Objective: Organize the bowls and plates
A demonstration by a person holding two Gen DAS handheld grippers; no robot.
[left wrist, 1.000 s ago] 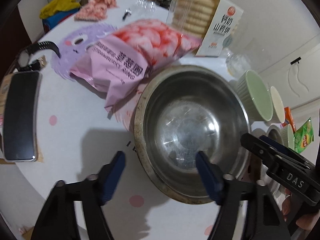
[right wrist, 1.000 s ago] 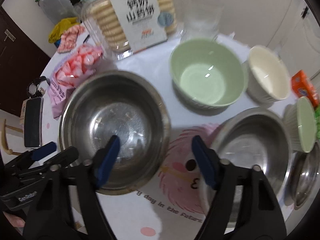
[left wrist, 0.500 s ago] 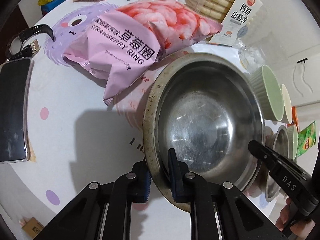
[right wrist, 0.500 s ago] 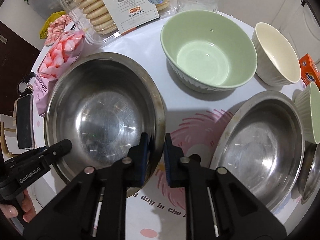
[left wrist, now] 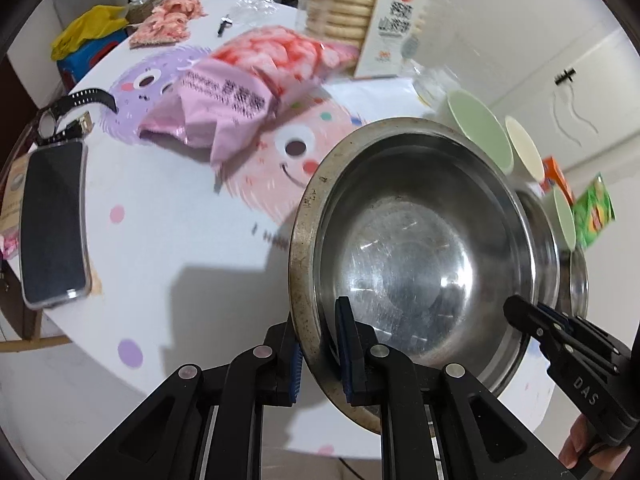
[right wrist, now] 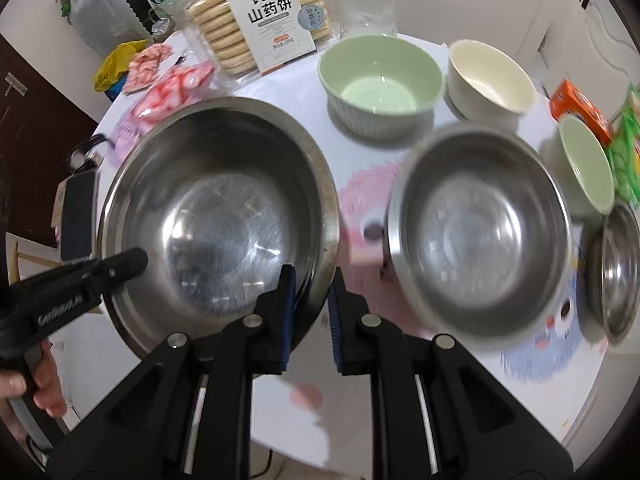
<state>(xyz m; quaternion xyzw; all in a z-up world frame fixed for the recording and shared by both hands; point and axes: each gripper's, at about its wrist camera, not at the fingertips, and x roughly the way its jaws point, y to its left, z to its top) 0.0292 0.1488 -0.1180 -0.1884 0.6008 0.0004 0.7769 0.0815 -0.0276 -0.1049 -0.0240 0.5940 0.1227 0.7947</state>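
Note:
A large steel bowl point(left wrist: 416, 248) point(right wrist: 216, 204) hangs tilted above the round table, held from two sides. My left gripper point(left wrist: 320, 344) is shut on its near left rim. My right gripper point(right wrist: 312, 312) is shut on its right rim, and it also shows as a black tool at the lower right of the left wrist view. A second steel bowl point(right wrist: 480, 232) sits on the table to the right, and a small steel dish point(right wrist: 616, 272) lies beyond it. Behind stand a green bowl point(right wrist: 380, 80), a cream bowl point(right wrist: 490, 76) and a small green bowl point(right wrist: 588, 160).
A pink snack bag point(left wrist: 248, 92), a biscuit box point(right wrist: 268, 16) and a clear glass point(right wrist: 366, 4) crowd the far side. A phone point(left wrist: 52, 224) and a watch point(left wrist: 68, 112) lie at the left edge. Orange and green packets point(right wrist: 580, 108) sit at the far right.
Both grippers went from open to shut on the big steel bowl's rim, then lifted it off the table and carried it rightward, uncovering the pink cartoon face on the tablecloth.

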